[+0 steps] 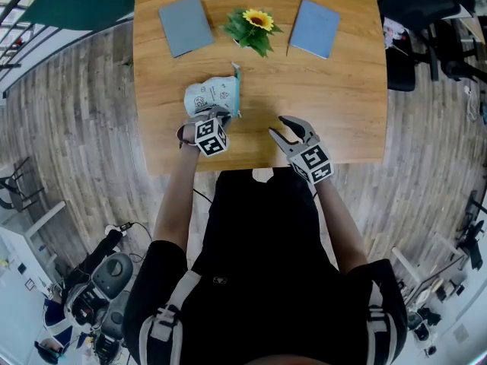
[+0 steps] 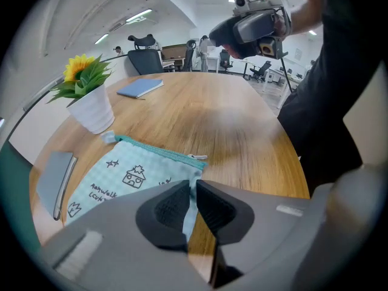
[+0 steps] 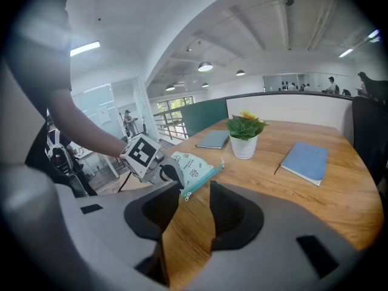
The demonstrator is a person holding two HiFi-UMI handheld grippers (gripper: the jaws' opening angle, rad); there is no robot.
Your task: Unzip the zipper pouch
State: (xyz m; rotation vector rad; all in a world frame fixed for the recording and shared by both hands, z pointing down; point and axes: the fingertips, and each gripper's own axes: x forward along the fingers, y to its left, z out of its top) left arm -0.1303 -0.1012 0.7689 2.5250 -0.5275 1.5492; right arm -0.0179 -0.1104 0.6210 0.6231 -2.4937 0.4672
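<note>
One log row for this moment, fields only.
left gripper: shut on zipper pouch corner | right gripper: open, empty, above table | zipper: closed | stage: pouch grasped, unzipping not begun

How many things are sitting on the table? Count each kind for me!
notebooks: 2
potted sunflower: 1
zipper pouch: 1
Total: 4

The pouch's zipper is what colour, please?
Teal; the zipper edges the pale blue checked pouch, clearest in the left gripper view.
</note>
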